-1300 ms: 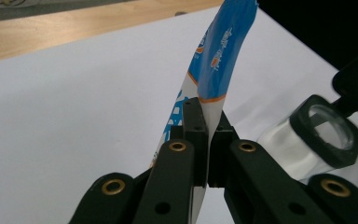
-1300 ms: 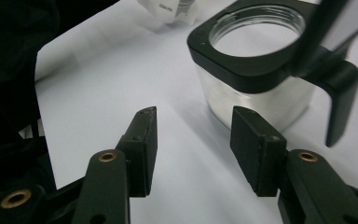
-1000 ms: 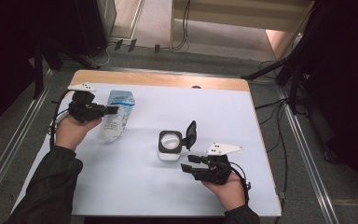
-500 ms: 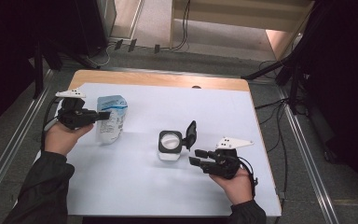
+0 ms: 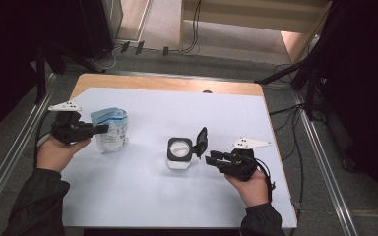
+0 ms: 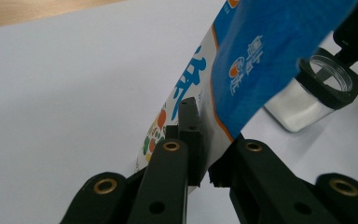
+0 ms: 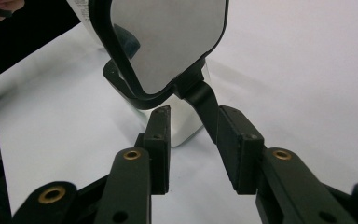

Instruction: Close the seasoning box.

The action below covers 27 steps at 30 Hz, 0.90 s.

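Note:
A blue and white pouch (image 5: 111, 129) stands on the white table (image 5: 142, 196) at the left, and my left gripper (image 5: 102, 129) is shut on its edge. In the left gripper view the pouch (image 6: 261, 51) runs up from between the jaws of the left gripper (image 6: 205, 140). A small clear jar (image 5: 179, 153) of white powder sits mid-table, its black flip lid (image 5: 202, 142) standing open. My right gripper (image 5: 210, 158) is just right of the lid. Its jaws have just been closing around the lid's hinge strap (image 7: 205, 100); the right pad is beside it and the left pad stands apart.
The jar (image 6: 314, 91) lies beyond the pouch in the left gripper view. A strip of bare wood (image 5: 177, 84) runs along the table's far edge. Metal rails (image 5: 320, 147) flank the table, and cables (image 5: 295, 123) lie on the floor at the right.
My left gripper has carried the pouch left and a little nearer. My right gripper has shifted slightly right and away, and its jaws are narrower around the lid's hinge.

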### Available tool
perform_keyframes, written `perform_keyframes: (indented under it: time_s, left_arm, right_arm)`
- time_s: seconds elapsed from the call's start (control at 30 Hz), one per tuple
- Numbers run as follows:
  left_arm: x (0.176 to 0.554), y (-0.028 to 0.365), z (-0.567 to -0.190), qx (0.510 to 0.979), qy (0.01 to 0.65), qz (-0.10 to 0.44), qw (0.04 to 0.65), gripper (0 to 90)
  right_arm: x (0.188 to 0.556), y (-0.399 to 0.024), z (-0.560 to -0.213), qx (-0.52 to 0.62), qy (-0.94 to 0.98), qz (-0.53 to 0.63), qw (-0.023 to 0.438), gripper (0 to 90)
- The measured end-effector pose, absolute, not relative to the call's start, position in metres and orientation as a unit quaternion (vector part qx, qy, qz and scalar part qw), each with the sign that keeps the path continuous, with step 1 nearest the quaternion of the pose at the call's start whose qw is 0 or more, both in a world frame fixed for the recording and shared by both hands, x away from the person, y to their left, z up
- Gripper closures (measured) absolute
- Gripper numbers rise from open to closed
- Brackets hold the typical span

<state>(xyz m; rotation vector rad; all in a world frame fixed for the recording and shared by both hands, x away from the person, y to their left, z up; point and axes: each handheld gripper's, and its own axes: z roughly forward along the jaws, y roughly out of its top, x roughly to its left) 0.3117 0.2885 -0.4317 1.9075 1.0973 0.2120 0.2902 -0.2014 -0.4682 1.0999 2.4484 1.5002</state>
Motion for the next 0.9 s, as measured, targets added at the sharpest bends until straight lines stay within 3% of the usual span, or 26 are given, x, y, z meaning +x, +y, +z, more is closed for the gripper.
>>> perform_keyframes:
  time_s: [0.33, 0.73, 0.9]
  left_arm:
    - [0.306, 0.296, -0.436, 0.761, 0.446, 0.09, 0.462, 82.9]
    - [0.305, 0.295, -0.439, 0.764, 0.443, 0.091, 0.46, 71.7]
    - [0.305, 0.294, -0.44, 0.763, 0.444, 0.094, 0.459, 55.0]
  right_arm:
    - [0.298, -0.199, -0.467, 0.364, 0.791, 0.491, 0.035, 79.7]
    - [0.303, -0.196, -0.467, 0.367, 0.79, 0.49, 0.035, 87.1]
    - [0.305, -0.196, -0.466, 0.376, 0.788, 0.487, 0.038, 90.0]
